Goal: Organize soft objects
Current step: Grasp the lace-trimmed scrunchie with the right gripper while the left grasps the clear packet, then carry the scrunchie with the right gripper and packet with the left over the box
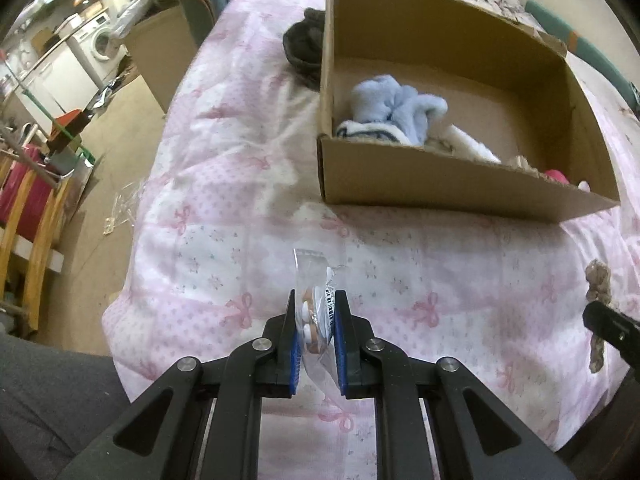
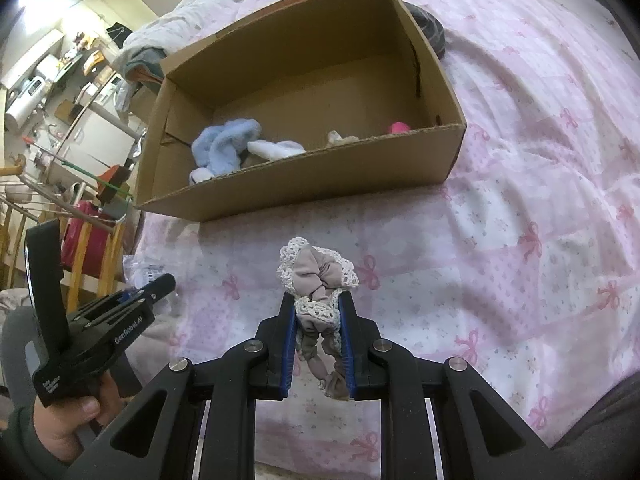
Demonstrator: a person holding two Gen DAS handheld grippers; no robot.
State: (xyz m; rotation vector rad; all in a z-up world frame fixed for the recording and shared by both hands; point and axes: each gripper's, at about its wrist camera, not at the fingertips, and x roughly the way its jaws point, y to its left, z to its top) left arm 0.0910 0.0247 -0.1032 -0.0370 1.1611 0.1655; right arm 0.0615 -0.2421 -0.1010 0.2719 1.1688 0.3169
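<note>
Left gripper (image 1: 314,320): jaws clamped on a clear plastic packet (image 1: 316,304), lifted for boxing
Right gripper (image 2: 318,320): jaws pinching a lace-trimmed scrunchie (image 2: 316,276) above the bed (image 2: 520,200)
Cardboard box (image 2: 304,178): ahead, already holding blue fleece (image 2: 228,144)

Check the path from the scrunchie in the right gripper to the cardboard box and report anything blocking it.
Nothing visible blocks it. The right gripper holds the scrunchie above bare pink quilt; the cardboard box lies just beyond, open-topped, only its near wall to clear.
</note>
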